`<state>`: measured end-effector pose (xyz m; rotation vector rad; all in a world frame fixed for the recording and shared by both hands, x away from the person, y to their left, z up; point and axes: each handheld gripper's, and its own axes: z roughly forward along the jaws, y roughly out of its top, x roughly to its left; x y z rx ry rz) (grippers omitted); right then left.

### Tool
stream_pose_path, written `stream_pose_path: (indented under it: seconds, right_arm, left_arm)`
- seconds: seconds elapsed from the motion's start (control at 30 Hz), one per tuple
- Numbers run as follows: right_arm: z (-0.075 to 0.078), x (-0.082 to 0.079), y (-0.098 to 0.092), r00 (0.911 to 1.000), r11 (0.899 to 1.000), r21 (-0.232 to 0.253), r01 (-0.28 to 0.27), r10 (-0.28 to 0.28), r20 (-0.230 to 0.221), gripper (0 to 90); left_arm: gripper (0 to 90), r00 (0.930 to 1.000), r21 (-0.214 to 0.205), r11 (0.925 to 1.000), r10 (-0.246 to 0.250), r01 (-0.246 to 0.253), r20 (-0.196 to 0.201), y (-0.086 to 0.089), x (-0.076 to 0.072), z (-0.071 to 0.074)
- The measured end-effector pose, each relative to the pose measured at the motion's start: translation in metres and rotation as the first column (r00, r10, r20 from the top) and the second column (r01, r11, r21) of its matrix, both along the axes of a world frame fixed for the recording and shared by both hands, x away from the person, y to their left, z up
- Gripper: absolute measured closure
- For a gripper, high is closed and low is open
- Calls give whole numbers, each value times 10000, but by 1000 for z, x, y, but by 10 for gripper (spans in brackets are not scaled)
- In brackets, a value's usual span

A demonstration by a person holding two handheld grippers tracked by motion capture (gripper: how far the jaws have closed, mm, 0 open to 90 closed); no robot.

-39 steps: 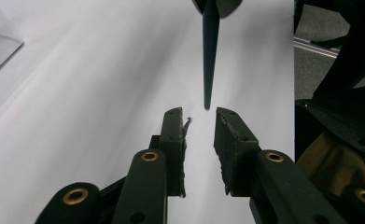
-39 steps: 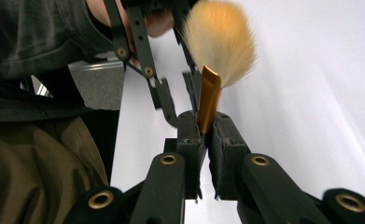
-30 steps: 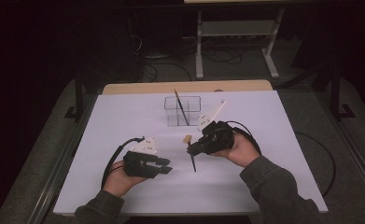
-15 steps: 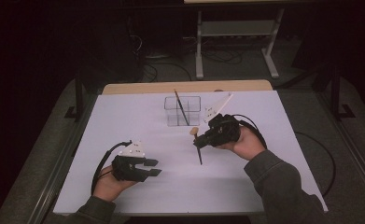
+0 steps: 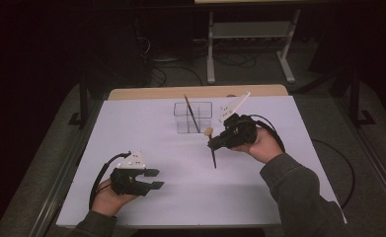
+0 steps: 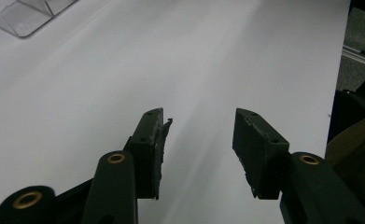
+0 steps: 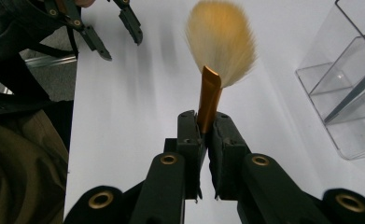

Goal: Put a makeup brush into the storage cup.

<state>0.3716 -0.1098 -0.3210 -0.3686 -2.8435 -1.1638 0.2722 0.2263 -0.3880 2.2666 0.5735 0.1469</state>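
My right gripper is shut on a makeup brush, just right of a clear organizer. The brush's tan bristles point toward the organizer and its black handle hangs down over the white table. In the right gripper view the jaws clamp the gold ferrule, with the bristles of the brush fanned above. My left gripper is low at the front left. Its jaws have just been opening and nothing is between them.
The organizer has several compartments, and a thin dark brush leans in one. The left gripper also shows far off in the right gripper view. A metal stand is on the floor beyond the table.
The left gripper has drawn back to the left and its jaws have spread. The right gripper has carried the brush up and away, closer to the organizer.
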Motion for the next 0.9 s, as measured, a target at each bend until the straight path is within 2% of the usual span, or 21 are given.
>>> stream_pose_path:
  seconds: [0.27,0.33,0.57,0.63,0.83,0.9]
  right_arm:
    - [4,9,-1,9999,9998,-103,165,-165,-48,823]
    - [6,12,-1,9999,9999,-87,117,-116,103,823]
    - [14,22,-1,9997,9998,-98,150,-148,214,823]
    - [16,25,-1,9993,9998,-90,174,-171,326,823]
    - [24,35,1,9989,9994,-102,335,-331,330,823]
    - [26,37,2,9986,9986,-200,494,-490,202,823]
  left_arm:
    - [480,9998,-148,9997,215,-215,-44,4,0,-1]
    - [476,9998,-147,9997,192,-193,-8,5,0,0]
    - [423,9995,-102,9994,325,-324,47,7,1,-1]
    - [412,9993,-70,9992,383,-384,-32,8,2,-1]
    - [380,9974,-284,9970,724,-723,6,17,3,1]
    - [376,9969,-344,9963,784,-784,10,18,4,1]
